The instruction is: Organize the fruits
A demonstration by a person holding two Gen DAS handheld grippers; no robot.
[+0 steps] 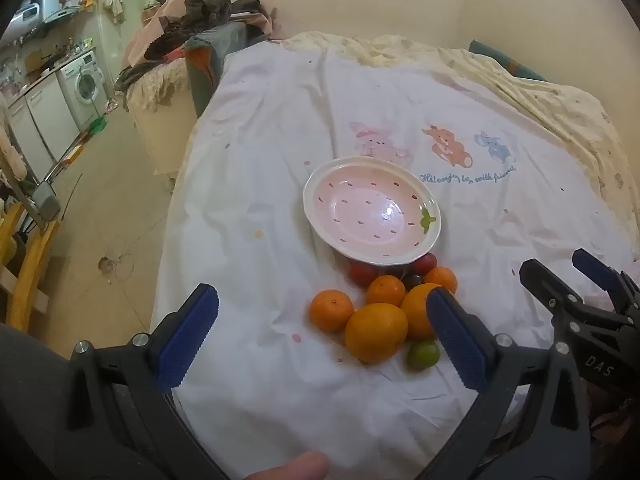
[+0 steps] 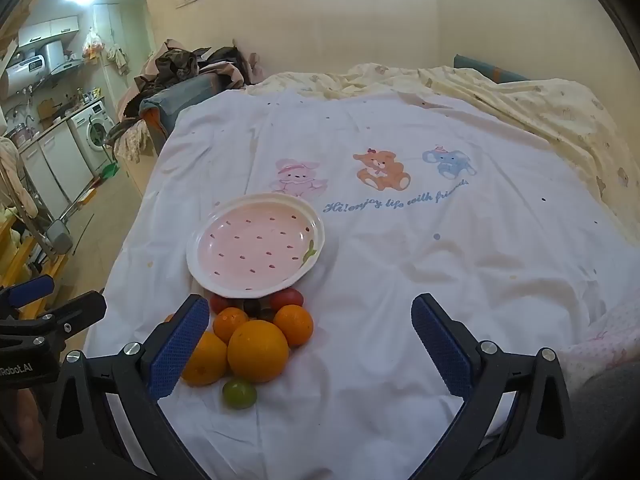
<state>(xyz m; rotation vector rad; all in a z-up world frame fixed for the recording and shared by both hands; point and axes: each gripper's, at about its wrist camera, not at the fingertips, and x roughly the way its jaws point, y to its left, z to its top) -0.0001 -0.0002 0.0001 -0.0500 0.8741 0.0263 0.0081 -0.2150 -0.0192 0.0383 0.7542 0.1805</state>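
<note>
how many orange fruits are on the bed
5: two big oranges nearest the camera, one small at the left, two small behind them, near the plate. Others may hide.

both grippers just hanging side by side, pointing the same way; left gripper (image 1: 322,334) jaws spread wide, nothing between them; right gripper (image 2: 310,346) same deal, wide apart, holding nothing

The glazed ceramic plate (image 1: 372,210) shines glossy on the matt, wrinkled cloth sheet (image 1: 280,160), the oranges (image 1: 376,332) at its 6 o'clock look smooth-skinned, and the left gripper (image 1: 320,340) carries ribbed blue pads (image 1: 188,336).
</note>
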